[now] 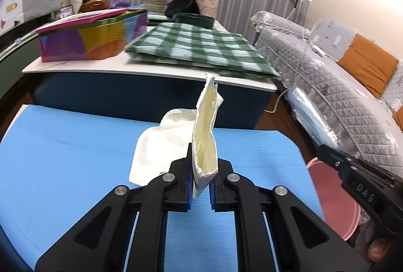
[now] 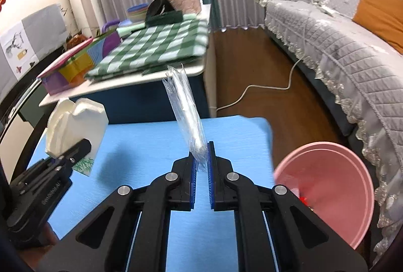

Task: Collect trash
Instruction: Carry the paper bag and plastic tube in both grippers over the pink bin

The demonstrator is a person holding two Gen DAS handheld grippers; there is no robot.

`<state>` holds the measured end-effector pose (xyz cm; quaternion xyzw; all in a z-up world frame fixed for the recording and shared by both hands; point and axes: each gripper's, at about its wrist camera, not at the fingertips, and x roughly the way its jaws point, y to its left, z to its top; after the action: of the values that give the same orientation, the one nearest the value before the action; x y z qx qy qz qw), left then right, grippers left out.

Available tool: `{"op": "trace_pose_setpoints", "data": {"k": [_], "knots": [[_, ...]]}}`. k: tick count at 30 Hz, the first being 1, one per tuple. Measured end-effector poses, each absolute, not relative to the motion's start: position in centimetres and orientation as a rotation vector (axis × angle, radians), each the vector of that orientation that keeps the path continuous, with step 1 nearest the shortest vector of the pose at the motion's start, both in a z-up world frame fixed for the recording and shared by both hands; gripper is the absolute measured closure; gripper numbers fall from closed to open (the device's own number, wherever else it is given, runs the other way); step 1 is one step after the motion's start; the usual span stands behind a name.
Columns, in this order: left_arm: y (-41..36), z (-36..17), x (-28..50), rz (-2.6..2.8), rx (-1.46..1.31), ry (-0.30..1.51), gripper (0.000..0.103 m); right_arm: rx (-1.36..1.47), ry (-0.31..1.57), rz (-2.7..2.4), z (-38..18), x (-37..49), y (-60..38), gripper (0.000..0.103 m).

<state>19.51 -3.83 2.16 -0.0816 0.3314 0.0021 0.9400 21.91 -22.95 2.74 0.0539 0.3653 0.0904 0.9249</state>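
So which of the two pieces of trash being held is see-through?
The clear plastic wrapper in the right hand-held gripper. The left hand-held gripper holds an opaque white paper pouch.

Grippers: 2, left gripper, right gripper
White paper packet: 1
Clear plastic wrapper: 1
Pink basin: 1
Blue mat: 1
Green checked cloth: 1
Colourful box: 1
Sofa: 1
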Motion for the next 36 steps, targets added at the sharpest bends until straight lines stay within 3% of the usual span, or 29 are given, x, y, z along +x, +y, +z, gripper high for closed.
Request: {"op": "trace_pose_setpoints", "data": {"k": [36], "knots": [[-19.5,2.3,18.5,-0.261,-0.055,0.676,0.094,0.216,0.682,-0.082,3.7,16.5,-40.0,0.095]]}}
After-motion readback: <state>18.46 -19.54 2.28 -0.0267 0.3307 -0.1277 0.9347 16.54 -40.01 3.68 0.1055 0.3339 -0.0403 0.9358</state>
